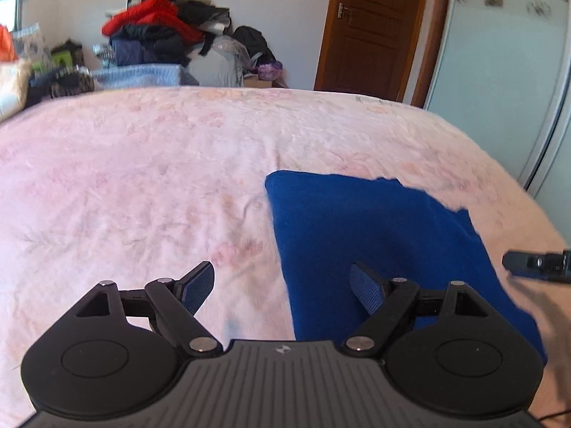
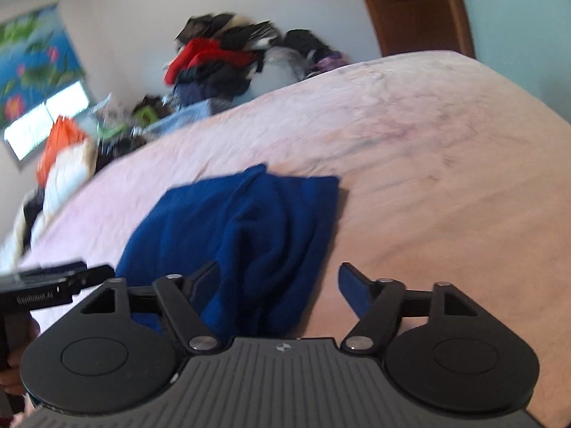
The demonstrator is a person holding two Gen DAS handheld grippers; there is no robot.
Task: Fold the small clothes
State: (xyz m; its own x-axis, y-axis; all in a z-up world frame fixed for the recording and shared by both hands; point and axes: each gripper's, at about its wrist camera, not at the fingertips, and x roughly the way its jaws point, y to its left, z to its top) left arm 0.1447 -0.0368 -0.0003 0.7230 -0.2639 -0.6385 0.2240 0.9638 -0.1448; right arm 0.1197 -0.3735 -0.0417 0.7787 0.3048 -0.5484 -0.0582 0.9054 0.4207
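**Blue garment lies folded under two spread grippers**

Blue knit garment [image 2: 249,235], a soft piece of dark royal-blue cloth, lies on the pink fleecy bed cover [image 1: 142,178] directly ahead of both tools. In the right wrist view it runs from beneath the right gripper [image 2: 278,285] forward, one layer lapped over another with a raised fold down its middle; the left finger hangs above the cloth and the right finger above bare cover just beside its edge. That gripper is released, jaws wide apart, nothing pinched between the pads.

In the left wrist view the left gripper [image 1: 282,285] is likewise released and spread wide. Its right finger hangs over the near left part of the garment, its left finger over bare pink cover, and neither pad presses on the cloth. The garment's straight left edge runs away from the tool between the two fingers.

Each gripper shows at the edge of the other's view, close beside it.

Beyond the far side of the bed stands a jumbled heap of clothes [image 1: 160,32], red and dark. To the right of it, a brown wooden door [image 1: 374,28] is closed.
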